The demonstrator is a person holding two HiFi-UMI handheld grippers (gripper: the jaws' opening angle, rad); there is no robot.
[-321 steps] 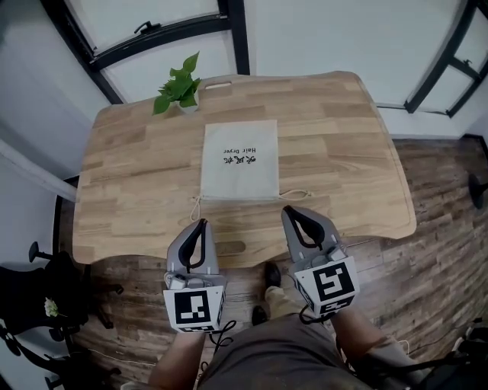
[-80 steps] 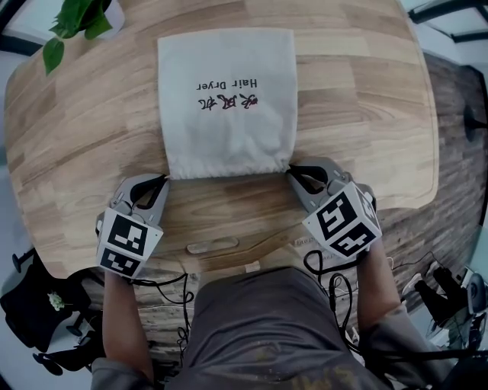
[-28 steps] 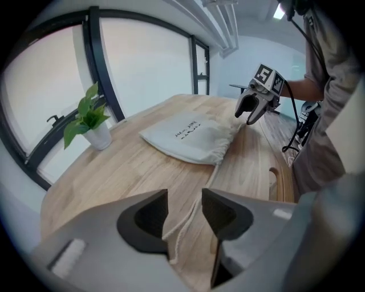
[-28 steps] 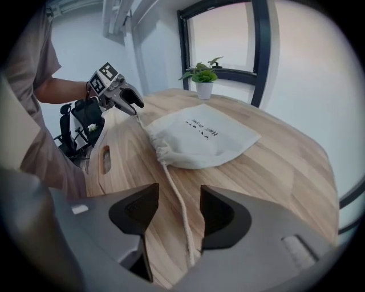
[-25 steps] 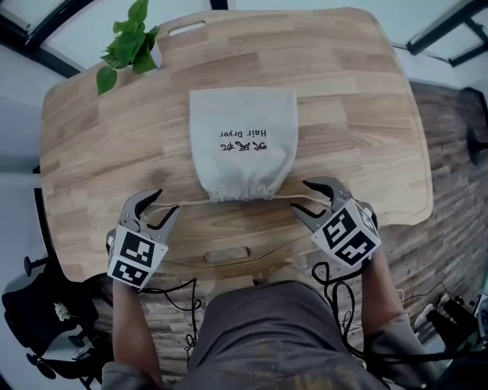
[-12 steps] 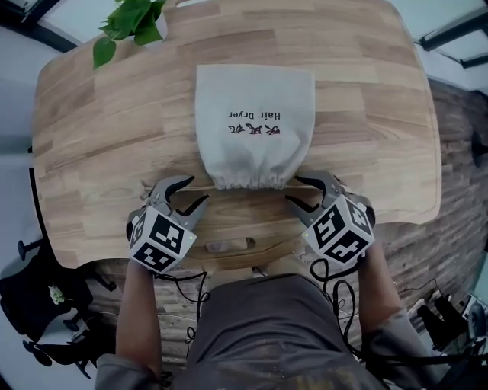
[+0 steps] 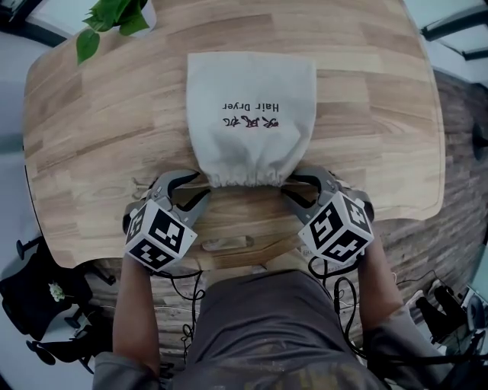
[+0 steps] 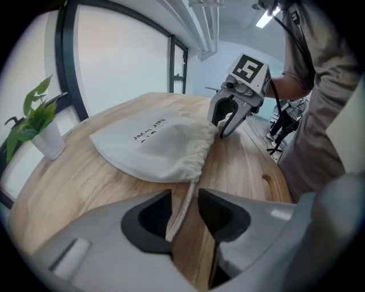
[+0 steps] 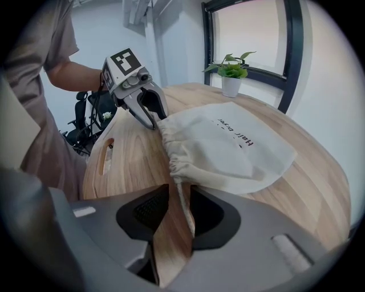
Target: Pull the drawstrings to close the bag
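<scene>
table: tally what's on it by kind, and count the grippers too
cloth bag: 1
drawstrings: 2, one at each side of the bag's mouth
potted plant: 1
grippers: 2, the left gripper and the right gripper, whose jaws have just been closing with a drawstring between them
total: 6

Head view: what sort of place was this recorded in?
Probably an office or studio workroom rather than a home: a wooden desk with a cut-out slot, black-framed glazed partitions behind it, a small potted plant, and wood-look flooring.
</scene>
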